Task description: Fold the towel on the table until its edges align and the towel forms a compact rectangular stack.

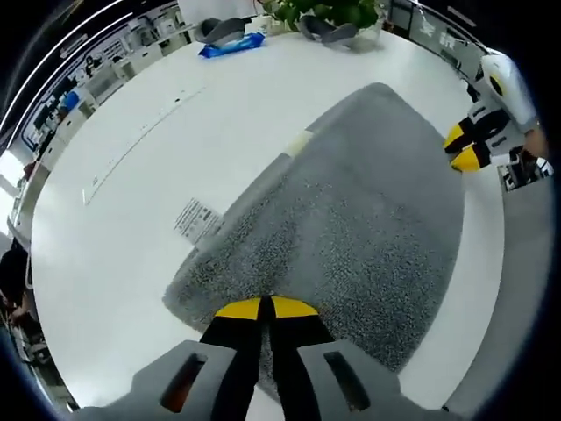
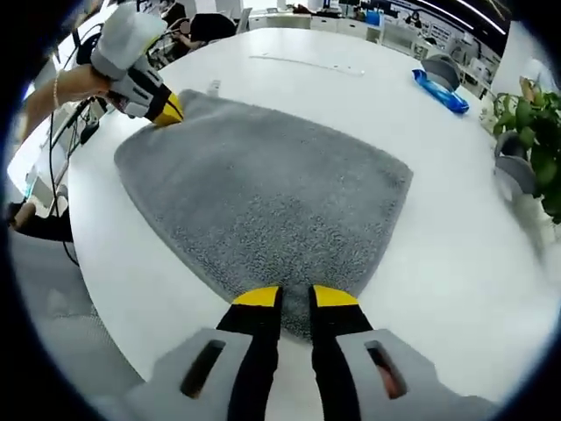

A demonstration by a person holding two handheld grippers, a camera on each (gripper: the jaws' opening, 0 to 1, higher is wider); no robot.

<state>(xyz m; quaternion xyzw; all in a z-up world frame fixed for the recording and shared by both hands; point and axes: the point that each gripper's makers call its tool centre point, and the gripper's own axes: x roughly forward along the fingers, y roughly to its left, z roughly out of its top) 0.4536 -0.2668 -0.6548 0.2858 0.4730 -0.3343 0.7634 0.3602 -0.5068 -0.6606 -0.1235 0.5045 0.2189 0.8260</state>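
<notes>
A grey towel (image 1: 351, 219) lies on the white round table (image 1: 131, 219), doubled over, with a white label (image 1: 196, 219) sticking out at its layered edge. At the bottom of the left gripper view, my left gripper (image 1: 266, 308) has its yellow tips pressed together on the towel's near edge. My right gripper (image 1: 465, 147) pinches the far corner at the upper right. In the right gripper view, the towel (image 2: 263, 184) spreads ahead and my right gripper (image 2: 296, 298) holds its near edge in a narrow gap. The left gripper (image 2: 166, 110) sits at the far left corner.
A blue packet (image 1: 232, 46) (image 2: 441, 90), two dark grey items (image 1: 329, 33) and a green plant (image 2: 535, 123) stand near the table's far rim. A thin white strip (image 2: 307, 63) lies on the table. A gloved hand (image 2: 127, 44) holds the left gripper. Office desks lie beyond.
</notes>
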